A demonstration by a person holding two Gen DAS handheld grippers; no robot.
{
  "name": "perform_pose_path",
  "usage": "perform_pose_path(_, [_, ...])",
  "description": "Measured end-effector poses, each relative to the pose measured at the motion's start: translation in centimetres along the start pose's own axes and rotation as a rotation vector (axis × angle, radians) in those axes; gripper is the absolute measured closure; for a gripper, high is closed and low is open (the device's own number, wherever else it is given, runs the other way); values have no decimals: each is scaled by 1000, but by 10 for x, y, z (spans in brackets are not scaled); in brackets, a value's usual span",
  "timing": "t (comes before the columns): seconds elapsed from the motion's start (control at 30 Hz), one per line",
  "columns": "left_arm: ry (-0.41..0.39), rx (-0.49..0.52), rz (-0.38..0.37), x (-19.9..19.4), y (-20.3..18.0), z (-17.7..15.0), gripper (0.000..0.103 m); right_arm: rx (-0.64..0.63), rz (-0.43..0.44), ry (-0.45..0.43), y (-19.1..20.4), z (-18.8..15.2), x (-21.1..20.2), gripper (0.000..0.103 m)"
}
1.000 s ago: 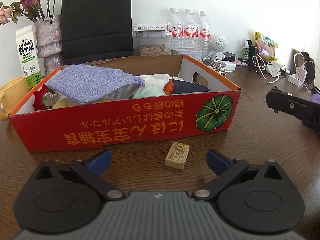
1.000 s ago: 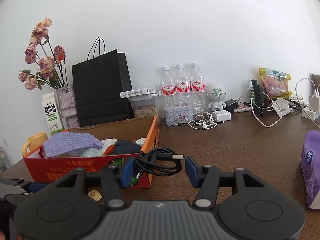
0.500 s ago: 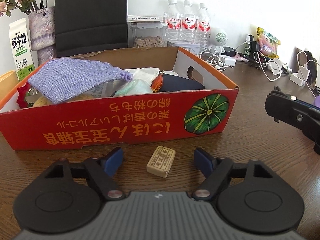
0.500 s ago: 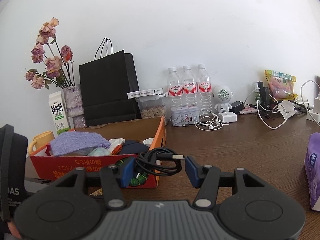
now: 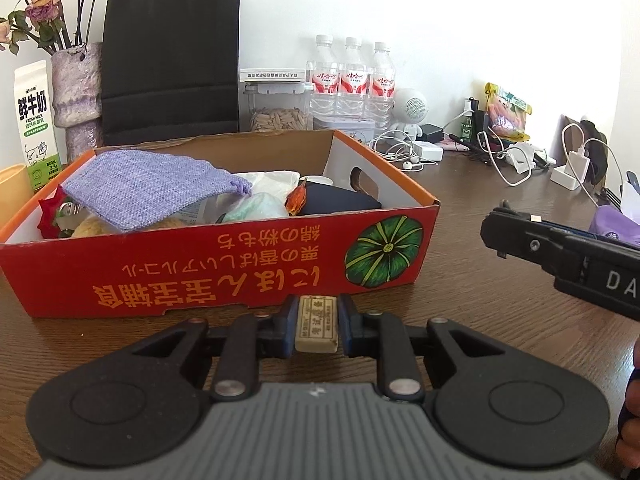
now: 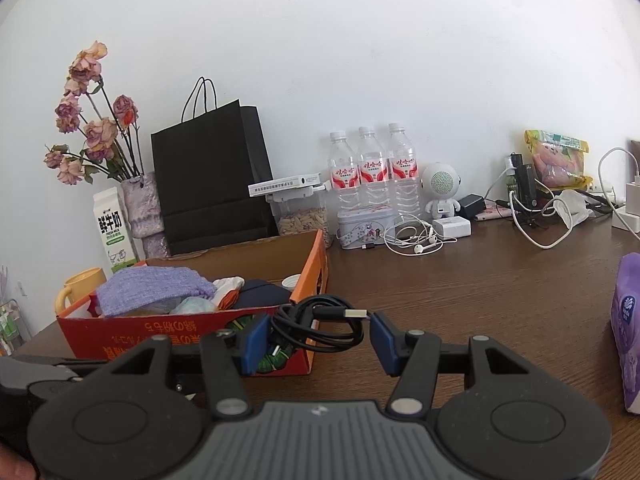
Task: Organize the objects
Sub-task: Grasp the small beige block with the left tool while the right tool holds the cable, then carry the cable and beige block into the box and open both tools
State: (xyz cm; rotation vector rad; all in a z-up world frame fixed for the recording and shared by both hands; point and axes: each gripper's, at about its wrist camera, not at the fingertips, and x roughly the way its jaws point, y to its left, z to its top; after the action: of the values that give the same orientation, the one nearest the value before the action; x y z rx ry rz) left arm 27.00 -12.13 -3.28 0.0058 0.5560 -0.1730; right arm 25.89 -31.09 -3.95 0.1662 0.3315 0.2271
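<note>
Eraser (image 5: 316, 324) sits clamped between my left fingers (image 5: 289, 330), which just closed, before the box (image 5: 208, 268). My right fingers (image 6: 256, 338) grip a coiled cable (image 6: 320, 326) beside that box.

My left gripper (image 5: 318, 326) has a grey ribbed housing, two round black discs, black linkage arms with silver rivets and blue finger pads (image 5: 287, 330). My right gripper (image 6: 318, 334) matches; seen side-on, its body carries white letters.

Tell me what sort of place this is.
Probably a home or office desk used as a catch-all: a brown wooden table against a white wall, holding three clear plastic water bottles, white tangled earphones and a vase of dried pink roses.
</note>
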Motion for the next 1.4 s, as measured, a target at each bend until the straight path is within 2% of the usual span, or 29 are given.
perform_pose_path(0.33, [-118,-32,-10,-36,18,4,81,-16,-6,-14,4,-2,2,49])
perform_pose_path(0.53, [-192,-76,-12,-55,32,14,81,-74,-18,-67,20,-4,-3,49])
perform_pose_path(0.77, [-243,-131,8,-63,51,24,82,-40,-1,-118,37,1,-4,49])
perform_pose_path(1.0, [-310,-229,82,-65,91,40,82,-48,37,-123,65,15,14,49])
perform_pose_path(1.13, [-314,-269,134,-58,115,50,81,-72,56,-129,85,26,29,49])
perform_pose_path(1.4, [-301,-251,201,-29,145,63,81,-60,38,-139,111,41,81,49])
